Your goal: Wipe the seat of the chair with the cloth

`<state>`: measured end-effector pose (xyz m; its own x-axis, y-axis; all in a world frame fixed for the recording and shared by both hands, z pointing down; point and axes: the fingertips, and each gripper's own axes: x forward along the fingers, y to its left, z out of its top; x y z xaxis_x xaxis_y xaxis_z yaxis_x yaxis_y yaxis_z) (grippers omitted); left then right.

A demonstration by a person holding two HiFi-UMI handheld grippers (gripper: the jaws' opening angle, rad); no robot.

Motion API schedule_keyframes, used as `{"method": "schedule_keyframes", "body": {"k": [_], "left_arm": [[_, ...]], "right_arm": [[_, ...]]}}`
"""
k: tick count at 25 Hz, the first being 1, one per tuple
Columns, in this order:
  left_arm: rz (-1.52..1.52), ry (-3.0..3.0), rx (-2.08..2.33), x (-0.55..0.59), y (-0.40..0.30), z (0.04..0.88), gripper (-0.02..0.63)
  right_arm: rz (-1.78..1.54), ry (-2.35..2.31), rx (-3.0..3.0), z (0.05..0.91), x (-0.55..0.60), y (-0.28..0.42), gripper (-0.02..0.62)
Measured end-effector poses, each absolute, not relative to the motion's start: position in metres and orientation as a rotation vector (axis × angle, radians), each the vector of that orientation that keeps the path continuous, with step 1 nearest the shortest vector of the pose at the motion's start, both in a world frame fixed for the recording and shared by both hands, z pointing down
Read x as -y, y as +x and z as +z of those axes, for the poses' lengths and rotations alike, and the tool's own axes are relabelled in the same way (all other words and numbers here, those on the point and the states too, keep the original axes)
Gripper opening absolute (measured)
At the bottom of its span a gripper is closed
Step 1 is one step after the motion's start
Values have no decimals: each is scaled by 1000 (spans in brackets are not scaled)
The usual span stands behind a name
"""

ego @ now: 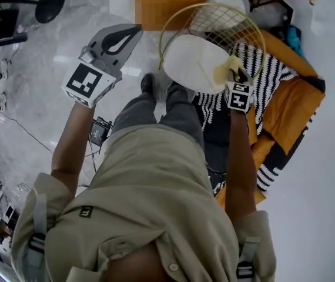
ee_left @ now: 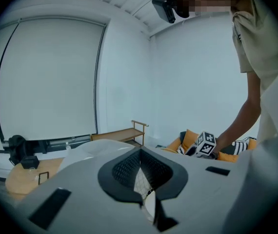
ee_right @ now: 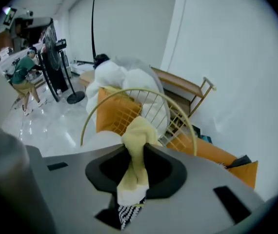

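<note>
The pale yellow cloth (ego: 228,70) sits at the edge of the chair's white round seat (ego: 194,60), bunched and pinched between the fingers of the right gripper (ego: 237,78). In the right gripper view those fingers (ee_right: 161,172) close tightly on the cloth's middle, so that one end stands up in front of them and the other hangs down behind. The round yellow wire-frame chair (ego: 214,13) curves up around the far side of the seat. The left gripper (ego: 125,39) is held well apart from the chair, above the glossy pale floor (ego: 38,69); its fingers (ee_left: 124,172) are pressed together at the tips and hold nothing (a bit of wire mesh shows through the gap behind them). Just beside the chair, on the right gripper's side, lie orange cushions (ego: 300,101) under a black-and-white zigzag fabric (ego: 267,78). Beyond the chair a white bundle (ee_right: 124,79) rests on another orange cushion (ee_right: 112,113), with a low wooden rack (ee_right: 183,87) farther off.
</note>
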<state>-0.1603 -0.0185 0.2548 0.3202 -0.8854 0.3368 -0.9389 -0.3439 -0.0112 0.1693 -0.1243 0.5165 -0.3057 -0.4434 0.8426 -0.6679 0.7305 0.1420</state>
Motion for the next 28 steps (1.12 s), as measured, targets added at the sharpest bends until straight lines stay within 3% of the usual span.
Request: {"method": "schedule_keyframes", "body": {"k": [19,28], "left_arm": [[289,2667,1687,-53,-159,115,17],[283,2736,1672,-97,-156,82,17]], "right_arm": [[-59,1323,2585,87,56,147,91],[-99,1386,2647,11,1,163,74]]}}
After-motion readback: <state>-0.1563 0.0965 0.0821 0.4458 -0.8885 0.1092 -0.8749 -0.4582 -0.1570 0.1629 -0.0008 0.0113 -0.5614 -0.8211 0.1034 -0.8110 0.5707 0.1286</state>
